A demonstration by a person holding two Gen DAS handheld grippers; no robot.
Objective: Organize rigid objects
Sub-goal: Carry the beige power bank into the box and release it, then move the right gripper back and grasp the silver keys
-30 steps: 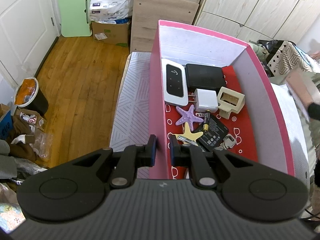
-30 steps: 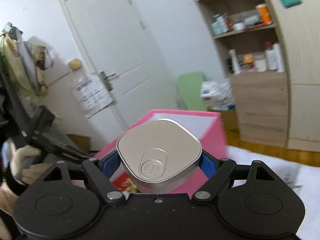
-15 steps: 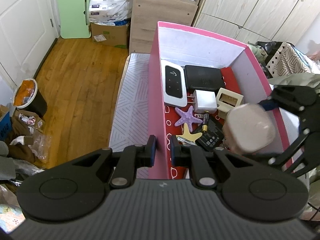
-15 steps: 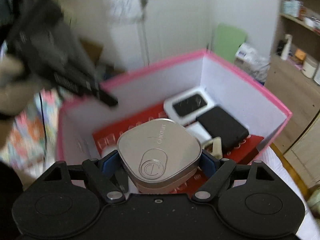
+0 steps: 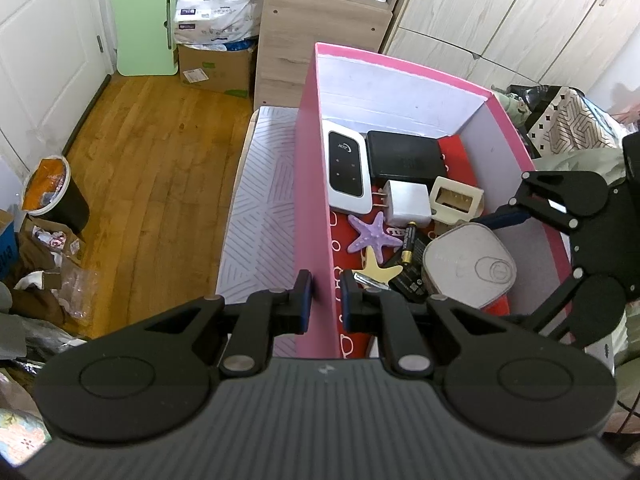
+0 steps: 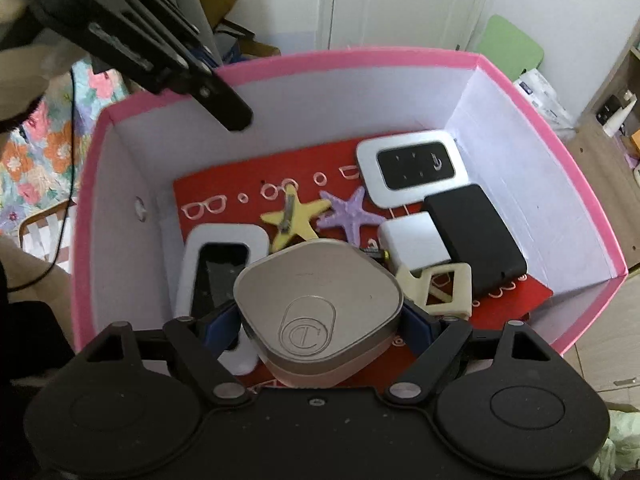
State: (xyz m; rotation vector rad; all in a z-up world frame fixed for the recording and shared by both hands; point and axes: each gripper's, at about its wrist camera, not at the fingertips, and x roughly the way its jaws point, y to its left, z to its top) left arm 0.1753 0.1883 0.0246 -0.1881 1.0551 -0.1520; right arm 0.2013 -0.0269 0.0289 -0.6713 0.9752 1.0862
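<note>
My left gripper (image 5: pixel 325 300) is shut on the near left wall of a pink box (image 5: pixel 312 184) and shows in the right wrist view (image 6: pixel 236 114) at the box's far rim (image 6: pixel 360 58). My right gripper (image 6: pixel 320 320) is shut on a silver squarish compact case (image 6: pixel 318 300) and holds it low inside the box; it shows in the left wrist view (image 5: pixel 468 268). On the box's red floor lie a white router (image 5: pixel 346 172), a black pack (image 5: pixel 406 156), a white charger (image 5: pixel 406 204), a cream frame (image 5: pixel 456 200), a purple starfish (image 5: pixel 374 234) and a yellow starfish (image 6: pixel 294 216).
The box sits on a striped white surface (image 5: pixel 260 208) beside a wood floor (image 5: pixel 152 168). A second white device (image 6: pixel 218 264) lies under the case. A wooden cabinet (image 5: pixel 320 32) and a cardboard box (image 5: pixel 216 64) stand behind. A bin (image 5: pixel 52 196) stands at the left.
My right gripper has swung over the box and lowered the silver case down among the objects. My left gripper has stayed clamped on the box wall.
</note>
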